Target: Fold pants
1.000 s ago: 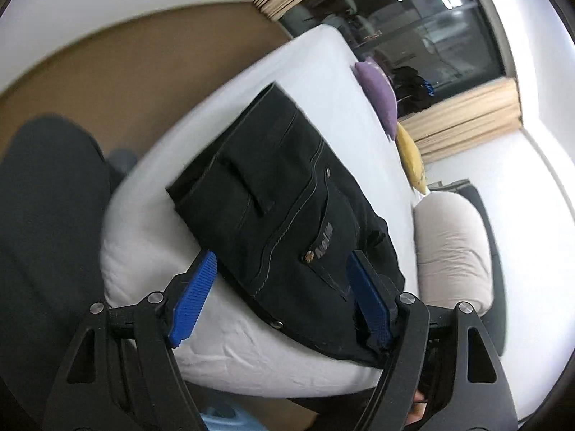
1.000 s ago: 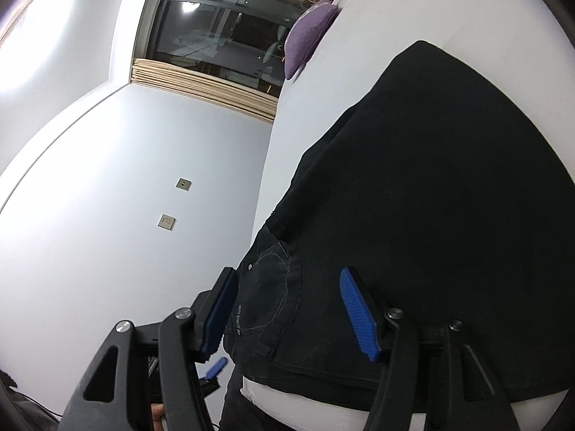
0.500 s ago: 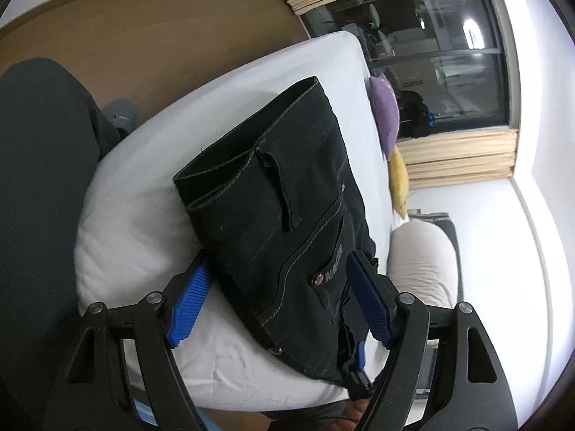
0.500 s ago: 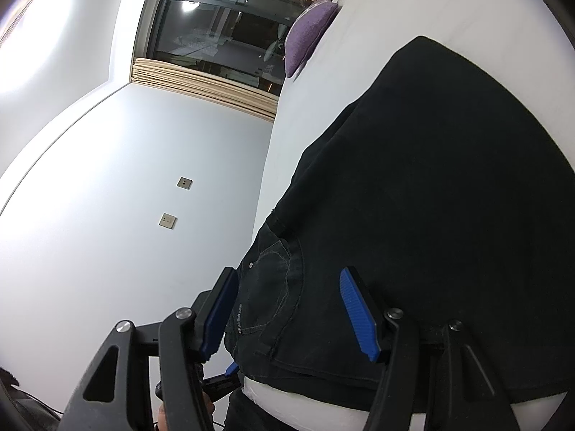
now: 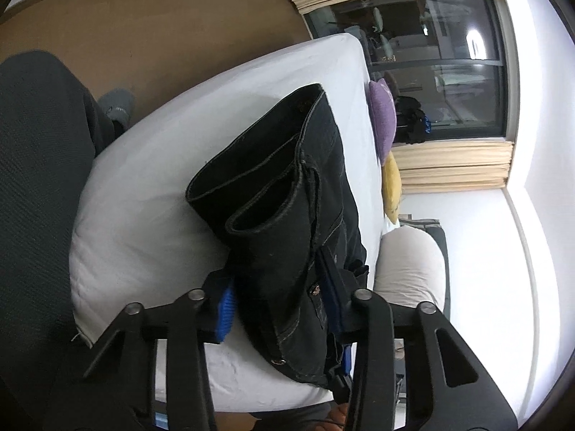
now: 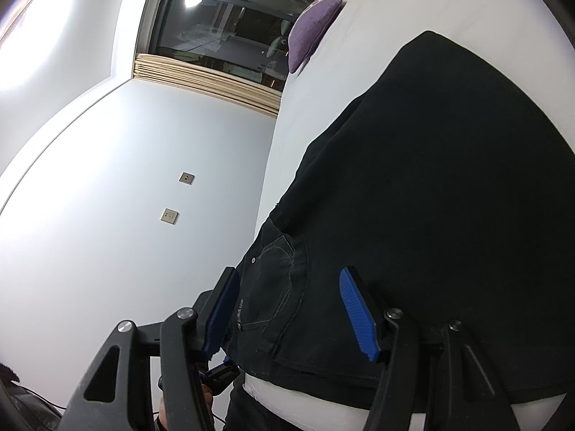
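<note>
The black denim pants (image 5: 287, 215) lie folded on the white bed (image 5: 151, 215). My left gripper (image 5: 280, 301) is shut on the near end of the folded pants, its blue pads pressing the bundle from both sides; the cuffs open toward the far left. In the right wrist view the pants (image 6: 431, 197) spread wide across the bed (image 6: 395, 10). My right gripper (image 6: 291, 312) is open, its blue pads either side of the waistband and pocket at the bed's near edge. The other gripper's tip (image 6: 219, 373) shows just below the left finger.
A purple cushion (image 5: 382, 115) and a yellow cushion (image 5: 391, 186) lie at the bed's far end by a dark window (image 5: 431, 61). A grey beanbag (image 5: 409, 269) sits to the right. A dark chair (image 5: 36, 215) and brown floor (image 5: 161, 36) are to the left.
My left gripper has closed on the near end of the pants and moved in over them; the bundle now stands up with the cuffs facing me. The right gripper has hardly moved.
</note>
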`<state>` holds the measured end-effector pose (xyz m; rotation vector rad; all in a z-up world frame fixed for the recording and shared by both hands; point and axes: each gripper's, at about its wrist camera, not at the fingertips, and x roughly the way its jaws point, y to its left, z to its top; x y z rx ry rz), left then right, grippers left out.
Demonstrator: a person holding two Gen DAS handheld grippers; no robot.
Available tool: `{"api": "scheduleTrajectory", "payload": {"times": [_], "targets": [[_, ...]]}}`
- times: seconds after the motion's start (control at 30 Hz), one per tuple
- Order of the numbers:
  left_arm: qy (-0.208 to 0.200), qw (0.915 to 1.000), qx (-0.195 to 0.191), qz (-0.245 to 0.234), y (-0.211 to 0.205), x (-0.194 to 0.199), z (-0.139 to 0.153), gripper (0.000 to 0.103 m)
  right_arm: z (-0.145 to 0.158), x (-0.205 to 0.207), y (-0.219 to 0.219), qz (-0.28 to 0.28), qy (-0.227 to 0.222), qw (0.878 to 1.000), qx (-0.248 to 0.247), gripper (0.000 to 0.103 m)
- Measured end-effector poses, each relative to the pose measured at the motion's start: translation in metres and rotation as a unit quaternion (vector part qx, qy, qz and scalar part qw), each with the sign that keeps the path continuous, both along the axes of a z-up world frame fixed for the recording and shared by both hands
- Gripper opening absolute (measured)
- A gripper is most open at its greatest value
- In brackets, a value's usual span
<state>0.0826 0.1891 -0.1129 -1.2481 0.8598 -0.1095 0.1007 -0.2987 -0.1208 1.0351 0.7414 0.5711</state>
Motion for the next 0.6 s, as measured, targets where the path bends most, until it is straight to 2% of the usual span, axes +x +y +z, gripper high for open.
{"api": "scheduleTrajectory", "payload": {"times": [0.13, 0.23, 0.3, 0.4, 0.47, 0.53, 0.6], "targets": [[0.000, 0.9999, 0.013, -0.008, -0.001, 0.002, 0.001, 0.032, 0.000, 0.001, 0.003, 0.003, 0.000, 1.000, -0.002, 0.062], [0.008, 0.9998, 0.014, -0.010, -0.002, 0.009, -0.004, 0.024, 0.002, 0.005, 0.007, 0.012, 0.004, 1.000, -0.003, 0.062], [0.005, 0.9995, 0.028, -0.017, -0.004, 0.011, 0.003, 0.019, 0.007, 0.010, 0.013, 0.021, 0.008, 1.000, -0.008, 0.062], [-0.007, 0.9960, 0.083, -0.035, -0.014, 0.015, 0.025, 0.017, 0.024, 0.020, 0.029, 0.044, 0.004, 0.999, -0.028, 0.062], [-0.028, 0.9891, 0.135, -0.052, -0.025, 0.018, 0.045, 0.015, 0.040, 0.031, 0.044, 0.066, -0.013, 0.997, -0.037, 0.062], [-0.049, 0.9802, 0.180, -0.067, -0.036, 0.021, 0.063, 0.015, 0.053, 0.046, 0.061, 0.089, -0.022, 0.994, -0.059, 0.056], [-0.064, 0.9742, 0.203, -0.076, -0.047, 0.020, 0.075, 0.015, 0.059, 0.064, 0.077, 0.114, -0.012, 0.990, -0.083, 0.037]]}}
